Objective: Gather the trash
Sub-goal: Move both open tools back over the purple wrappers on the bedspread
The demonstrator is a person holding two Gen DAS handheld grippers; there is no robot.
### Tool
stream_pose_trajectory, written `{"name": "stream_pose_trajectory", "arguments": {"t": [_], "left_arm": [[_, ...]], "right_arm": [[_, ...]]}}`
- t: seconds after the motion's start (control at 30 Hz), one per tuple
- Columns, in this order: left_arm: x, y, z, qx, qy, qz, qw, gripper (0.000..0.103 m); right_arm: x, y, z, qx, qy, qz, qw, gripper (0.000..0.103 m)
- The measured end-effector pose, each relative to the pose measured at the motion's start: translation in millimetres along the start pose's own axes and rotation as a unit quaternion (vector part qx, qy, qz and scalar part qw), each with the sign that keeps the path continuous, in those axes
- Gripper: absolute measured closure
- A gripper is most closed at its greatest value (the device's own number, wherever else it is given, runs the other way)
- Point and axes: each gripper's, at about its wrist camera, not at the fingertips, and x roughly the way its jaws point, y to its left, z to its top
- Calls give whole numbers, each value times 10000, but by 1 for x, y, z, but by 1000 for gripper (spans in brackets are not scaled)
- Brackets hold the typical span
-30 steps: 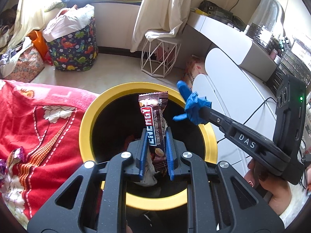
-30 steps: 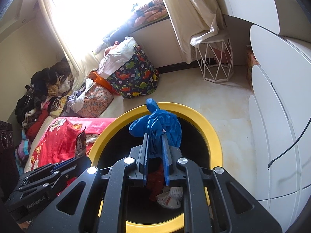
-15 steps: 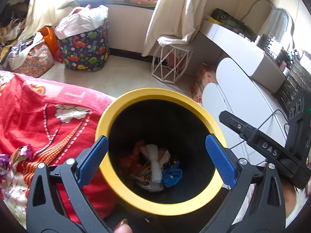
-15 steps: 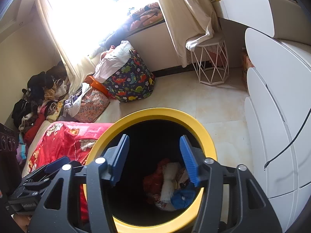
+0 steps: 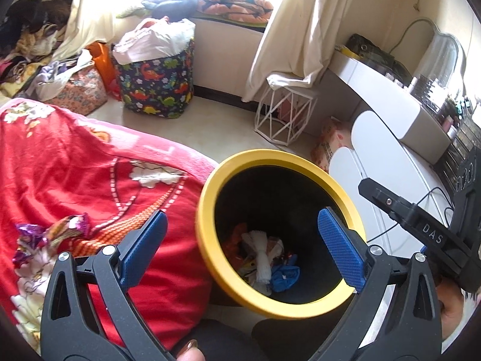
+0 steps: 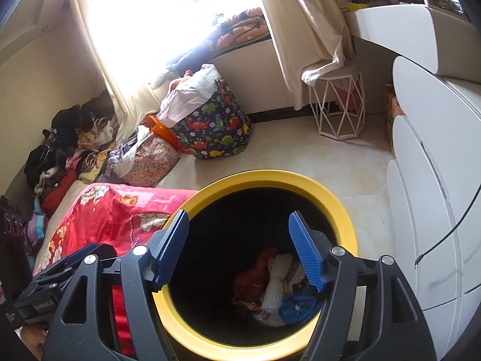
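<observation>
The yellow-rimmed bin (image 5: 207, 210) stands on the floor hard against the edge of the bed, and down at its dark bottom lies the trash: a crumpled blue glove (image 5: 285, 274), a white mesh wad (image 5: 261, 254) just beside it, and something red-orange (image 6: 255, 273) behind. The left gripper (image 5: 240, 251) hangs above the bin's bed-side rim, jaws spread as wide as they go and nothing between them. The right gripper (image 6: 240, 248) hovers over the mouth too, jaws having just been opening, empty as well. Only the left view catches a shiny purple and orange wrapper (image 5: 51, 234) lying on the red floral blanket (image 5: 90, 165) near the bed's edge, plus a hand (image 5: 451, 310) gripping the right tool at the frame's right side. Only the right view shows the bright window (image 6: 186, 6) and a heap of dark clothes (image 6: 60, 138) at the bed's far end. Around them, pale floor tiles (image 6: 300, 156), a dinosaur-print basket (image 5: 156, 84) stuffed with white bags, a white wire stool (image 5: 285, 114) under the curtain (image 5: 300, 30), and curved white drawers (image 6: 427, 165) along the right wall.
</observation>
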Motion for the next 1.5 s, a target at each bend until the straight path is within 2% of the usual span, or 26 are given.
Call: {"name": "stream_pose_trajectory", "arguments": {"t": [0.63,1.0,1.23,1.4,1.43,1.5], "left_arm": [[-40,73,-3,-550,-364,535,9964,11],[-62,131,-14,-981,-471,1025,9888,11],[-75,176,-28,-1264,-404,1412,9810,11],[-75,208,-44,-1512,-191,1637,9747,11],[-74,216,-48,-1580,-125,1660,9733,12],[-72,225,-54,-1657,-36,1677,9718,22]], "right_arm": [[12,74,-13,-706,278,480,9960,34],[35,130,-26,-1227,556,838,9873,31],[58,168,-36,-1447,833,1132,9794,31],[76,189,-46,-1572,1066,1265,9736,31],[80,194,-48,-1597,1122,1285,9723,31],[88,203,-52,-1656,1196,1338,9697,31]]}}
